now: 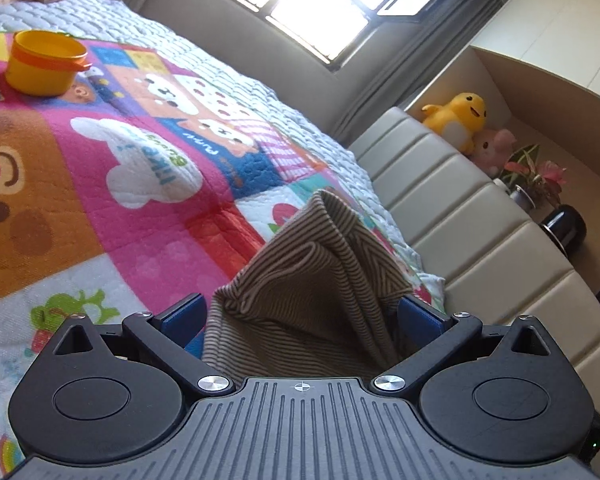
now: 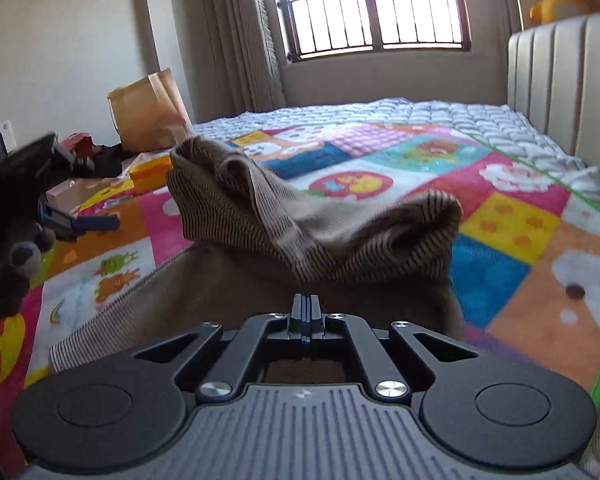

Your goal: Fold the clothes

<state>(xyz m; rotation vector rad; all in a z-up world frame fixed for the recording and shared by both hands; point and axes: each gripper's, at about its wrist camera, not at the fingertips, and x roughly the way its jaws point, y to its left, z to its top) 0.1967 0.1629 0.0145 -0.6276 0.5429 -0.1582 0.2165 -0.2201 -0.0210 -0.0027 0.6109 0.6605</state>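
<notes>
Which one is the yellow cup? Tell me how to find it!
Look at the bed's colourful cartoon quilt. On its far part stands the yellow cup, alone and upright. It is the only tub-shaped thing there, with an orange band round its rim; the striped brown garment is soft cloth.

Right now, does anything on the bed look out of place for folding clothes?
Yes. A yellow cup with an orange rim stands on the cartoon quilt, an odd thing on a folding surface. The striped garment hangs bunched, not flat, pinched in the shut right gripper.
</notes>
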